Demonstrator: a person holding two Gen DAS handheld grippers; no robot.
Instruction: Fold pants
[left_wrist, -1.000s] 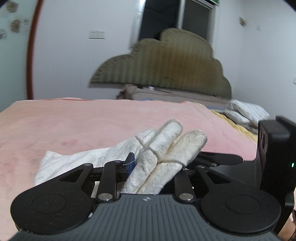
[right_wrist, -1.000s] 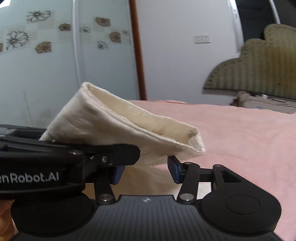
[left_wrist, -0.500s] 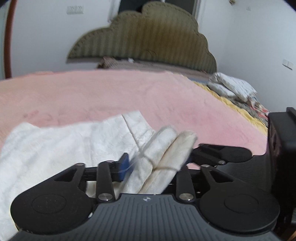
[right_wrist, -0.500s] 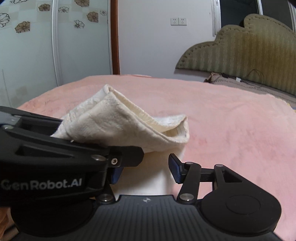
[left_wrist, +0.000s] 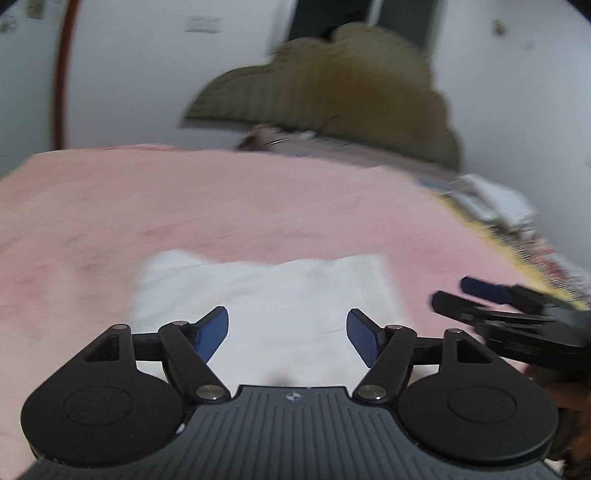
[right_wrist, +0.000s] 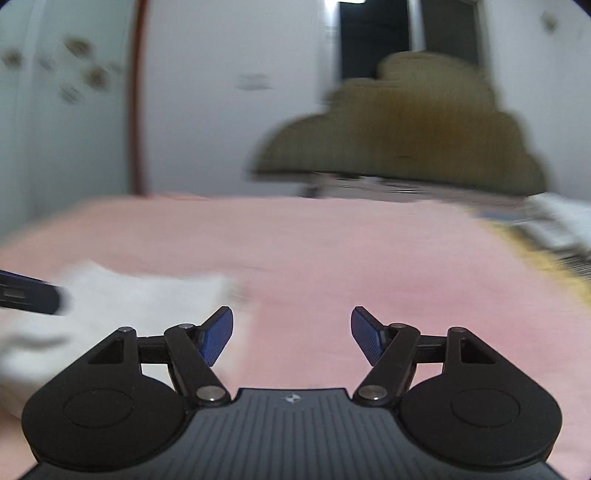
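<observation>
The white pants (left_wrist: 266, 295) lie folded flat on the pink bed cover, right in front of my left gripper (left_wrist: 287, 334), which is open and empty just above them. In the right wrist view the pants (right_wrist: 122, 299) lie to the left. My right gripper (right_wrist: 291, 334) is open and empty over bare pink cover, to the right of the pants. The right gripper shows at the right edge of the left wrist view (left_wrist: 517, 317). The left gripper's tip shows at the left edge of the right wrist view (right_wrist: 26, 295). Both views are blurred.
The pink bed cover (left_wrist: 221, 206) spreads all around the pants. An olive headboard (left_wrist: 332, 96) stands at the far end against a white wall. Pillows and a yellow patterned cloth (left_wrist: 498, 206) lie along the bed's right side.
Both grippers have opened and let go of the pants, which now lie flat on the bed. Both grippers have drawn back, and the right one has moved right, off the pants.
</observation>
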